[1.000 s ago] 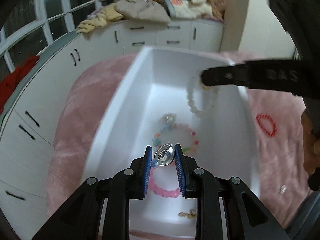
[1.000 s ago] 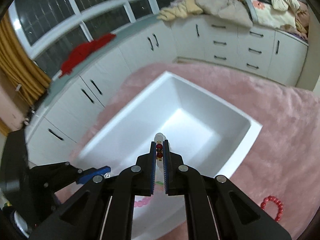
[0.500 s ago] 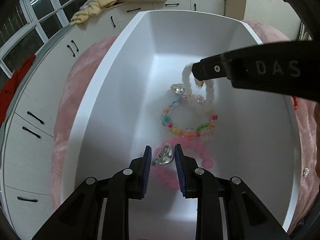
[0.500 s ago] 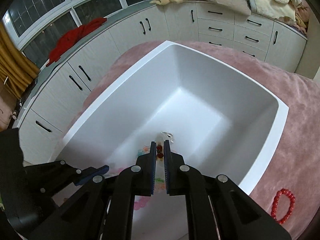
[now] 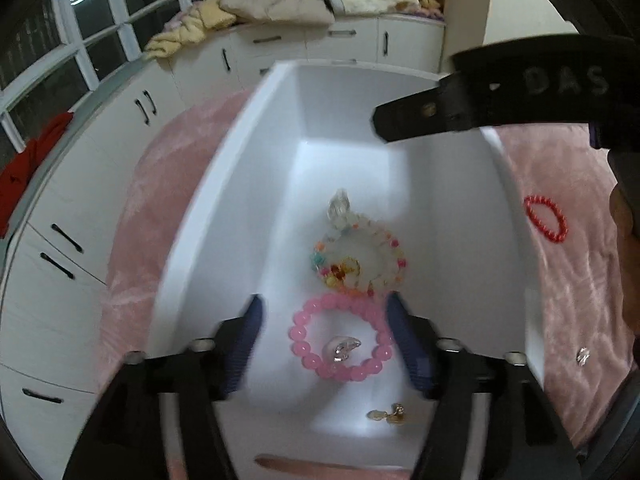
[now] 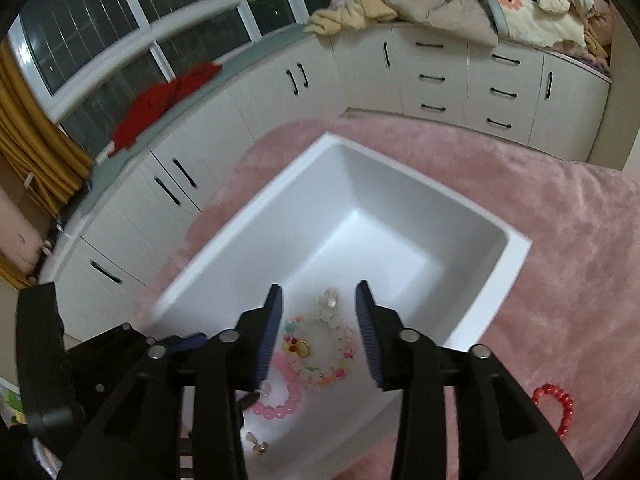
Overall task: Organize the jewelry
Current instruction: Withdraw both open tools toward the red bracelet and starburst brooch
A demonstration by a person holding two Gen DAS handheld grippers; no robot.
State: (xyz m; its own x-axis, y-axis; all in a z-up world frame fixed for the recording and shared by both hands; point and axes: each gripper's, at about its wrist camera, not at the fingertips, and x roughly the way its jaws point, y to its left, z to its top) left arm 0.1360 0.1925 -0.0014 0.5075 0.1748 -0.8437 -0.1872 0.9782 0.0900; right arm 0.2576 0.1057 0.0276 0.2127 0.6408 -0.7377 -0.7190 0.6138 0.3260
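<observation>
Left hand-held gripper [image 5: 322, 312] spread, right hand-held gripper [image 6: 319, 306] spread, bracelets [image 5: 340, 344] below in white bin [image 5: 224, 184]

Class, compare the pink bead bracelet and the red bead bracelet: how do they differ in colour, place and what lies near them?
Colour: the pink bracelet has pale translucent pink beads; the red bracelet has darker red ones.
Place: the pink one lies inside the white bin; the red one lies outside it on the pink blanket.
Company: a clear charm sits within the pink loop; the red loop holds nothing.
Both are closed bead loops lying flat.
</observation>
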